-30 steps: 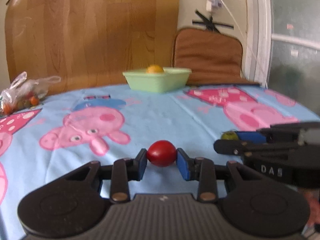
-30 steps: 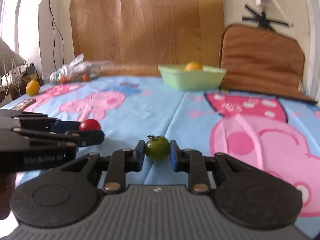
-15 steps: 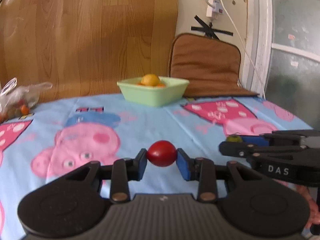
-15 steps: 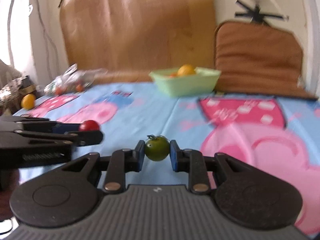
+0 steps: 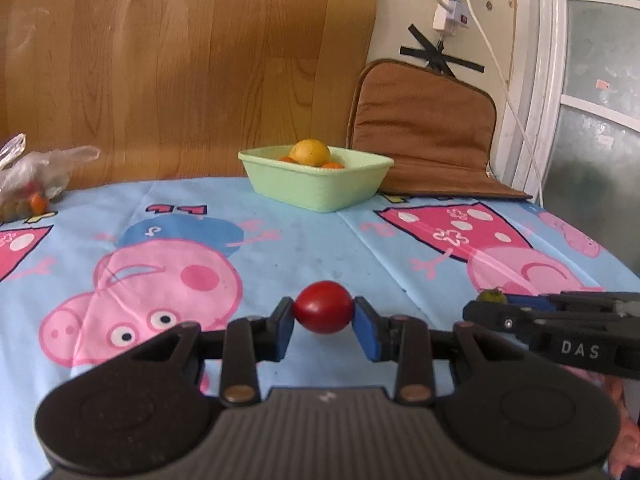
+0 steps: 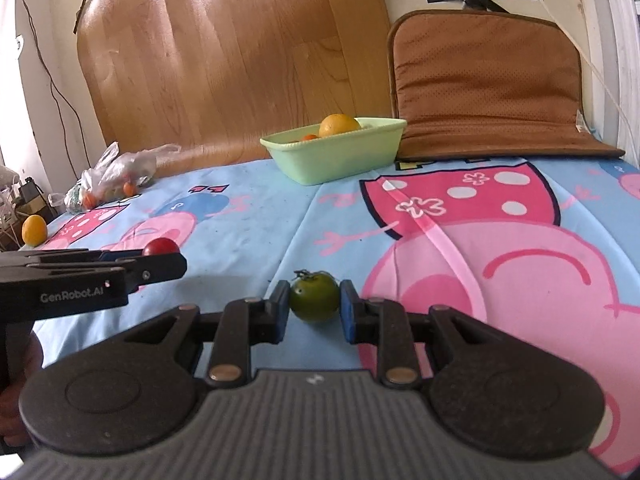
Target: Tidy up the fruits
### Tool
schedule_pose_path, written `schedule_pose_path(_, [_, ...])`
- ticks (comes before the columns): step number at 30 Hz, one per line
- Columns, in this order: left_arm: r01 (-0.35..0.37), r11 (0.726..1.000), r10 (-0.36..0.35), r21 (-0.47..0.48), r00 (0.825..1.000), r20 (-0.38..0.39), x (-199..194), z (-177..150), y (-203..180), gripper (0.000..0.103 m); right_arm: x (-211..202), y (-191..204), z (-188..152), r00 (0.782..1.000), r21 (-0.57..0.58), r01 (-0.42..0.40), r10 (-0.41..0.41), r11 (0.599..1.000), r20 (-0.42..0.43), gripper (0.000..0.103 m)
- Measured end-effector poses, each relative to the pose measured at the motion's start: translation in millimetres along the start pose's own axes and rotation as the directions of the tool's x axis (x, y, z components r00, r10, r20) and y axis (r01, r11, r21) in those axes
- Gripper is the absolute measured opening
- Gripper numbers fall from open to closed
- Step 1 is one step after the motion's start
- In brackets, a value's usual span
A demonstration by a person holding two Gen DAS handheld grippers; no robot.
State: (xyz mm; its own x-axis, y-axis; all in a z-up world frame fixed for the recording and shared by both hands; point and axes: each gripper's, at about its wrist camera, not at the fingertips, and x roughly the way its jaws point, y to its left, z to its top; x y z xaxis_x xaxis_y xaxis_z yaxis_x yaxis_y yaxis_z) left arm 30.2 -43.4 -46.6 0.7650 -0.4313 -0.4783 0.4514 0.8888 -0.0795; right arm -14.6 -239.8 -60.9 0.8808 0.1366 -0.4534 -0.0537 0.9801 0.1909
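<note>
My left gripper (image 5: 323, 320) is shut on a red tomato (image 5: 323, 307) and holds it above the cartoon tablecloth. My right gripper (image 6: 314, 308) is shut on a green tomato (image 6: 314, 295) with a stem, also above the cloth. Each gripper shows in the other's view: the right gripper (image 5: 486, 305) at the right edge, the left gripper (image 6: 164, 256) at the left edge. A pale green bowl (image 5: 320, 190) stands at the far side of the table, also in the right wrist view (image 6: 340, 156). It holds a yellow-orange fruit (image 5: 310, 152) and smaller orange ones.
A plastic bag of small fruits (image 6: 114, 176) lies at the far left of the table. A yellow fruit (image 6: 34, 230) sits beyond the left table edge. A brown cushion (image 6: 488, 92) leans on the wall behind the bowl, beside a wooden board (image 5: 180, 68).
Both grippers have risen and moved toward the bowl with their tomatoes held. The bowl looks larger and its contents show more.
</note>
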Motion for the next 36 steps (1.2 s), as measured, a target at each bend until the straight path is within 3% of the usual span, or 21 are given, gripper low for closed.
schedule_pose_path(28, [-0.006, 1.0, 0.006, 0.002, 0.999, 0.034, -8.2, 0.0, -1.1, 0.032, -2.4, -4.7, 0.5, 1.0, 0.015, -0.007, 0.007, 1.0, 0.024, 0.029])
schedule_pose_path(32, [-0.003, 1.0, 0.003, 0.004, 1.0, 0.02, -6.3, 0.6, -2.0, 0.032, -4.1, -5.6, 0.4, 0.999, 0.02, -0.01, 0.01, 1.0, 0.033, 0.029])
schedule_pose_path(36, [0.045, 0.999, -0.046, -0.019, 0.999, -0.024, 0.1, 10.6, 2.5, 0.032, -3.4, -12.9, 5.5, 0.999, 0.055, -0.036, 0.035, 0.998, 0.023, 0.029])
